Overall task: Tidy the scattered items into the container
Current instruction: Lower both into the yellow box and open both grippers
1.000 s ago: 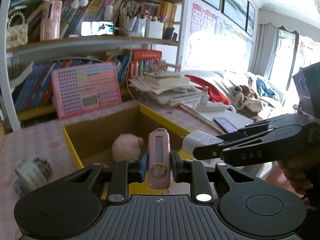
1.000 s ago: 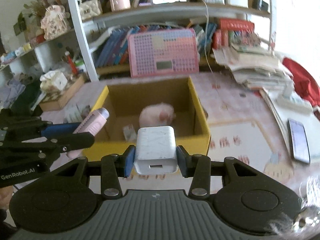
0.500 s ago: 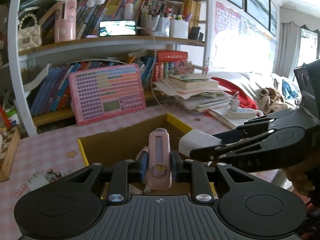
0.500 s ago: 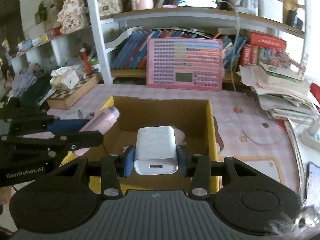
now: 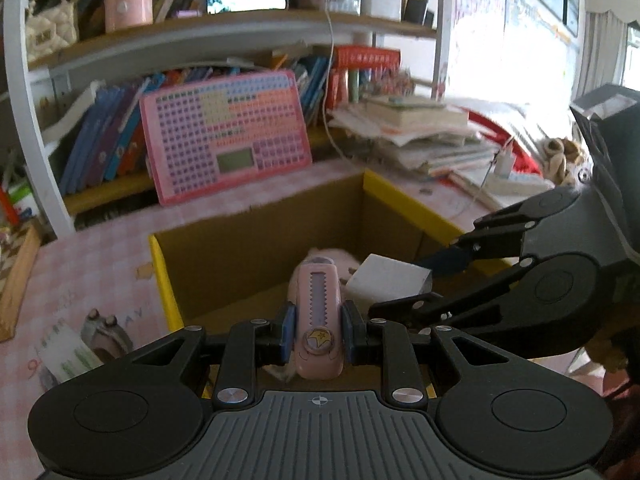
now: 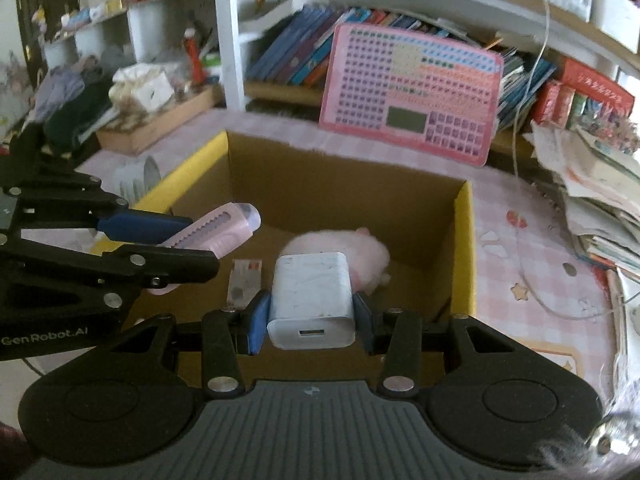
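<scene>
Right wrist view gives us the widest look at the pink checked table (image 6: 516, 236), where the open cardboard box (image 6: 464, 248) with yellow-edged flaps sits in front of the bookshelf (image 6: 228, 40) and the pink keyboard toy (image 6: 412, 92) leaning against it. Inside the box we see a pink plush toy (image 6: 340, 246) lying on the floor toward the back, and a small flat packet (image 6: 244, 280) beside it to the left. Our right gripper (image 6: 311, 312) hangs over the box's near edge, its blue pads pinching the white USB charger (image 6: 310, 300) on both sides. Our left gripper (image 5: 318, 336) reaches over the box too, pressed tight on the pink utility knife (image 5: 318, 312), which points forward above the box interior, just beside the charger.
</scene>
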The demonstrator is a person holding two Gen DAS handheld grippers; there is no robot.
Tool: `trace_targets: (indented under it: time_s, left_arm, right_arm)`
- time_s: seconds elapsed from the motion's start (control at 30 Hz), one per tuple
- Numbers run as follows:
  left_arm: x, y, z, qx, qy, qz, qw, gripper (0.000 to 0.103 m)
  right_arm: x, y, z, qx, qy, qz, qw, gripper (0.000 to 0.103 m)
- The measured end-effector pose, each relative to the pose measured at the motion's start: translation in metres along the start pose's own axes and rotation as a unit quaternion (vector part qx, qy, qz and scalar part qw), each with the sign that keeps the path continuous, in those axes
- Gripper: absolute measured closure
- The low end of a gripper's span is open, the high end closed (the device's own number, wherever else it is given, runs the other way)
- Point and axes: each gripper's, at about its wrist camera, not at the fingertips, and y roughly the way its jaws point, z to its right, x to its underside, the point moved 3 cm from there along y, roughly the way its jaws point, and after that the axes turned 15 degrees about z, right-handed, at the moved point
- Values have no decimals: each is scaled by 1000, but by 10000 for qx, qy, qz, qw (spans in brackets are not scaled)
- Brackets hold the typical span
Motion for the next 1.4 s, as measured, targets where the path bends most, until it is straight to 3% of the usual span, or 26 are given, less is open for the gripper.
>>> trace_targets:
  time_s: [0.3,0.57,1.0,1.17,1.4]
  left_arm:
    - [13,18,0,71,-22,-514,9987,80]
    - [21,24,-4,56,-276,-714,9971,80]
    - [17,16,-4,-204,-319,-532,9979,72]
    - [7,-3,-7,-464,-401,-91,9981,41]
    - [-4,-34,-3,-688,-363,563,9954,17]
  right_arm:
    - [10,19,2,-204,-168,-382,9989,62]
    - [19,33,13,-460,343,-862,9946,62]
    - [14,31,13,-399,395,-680,9961,54]
    - [8,17,12,-325,375,-364,9981,49]
    - [-3,-12,9,-84,473,272,9985,33]
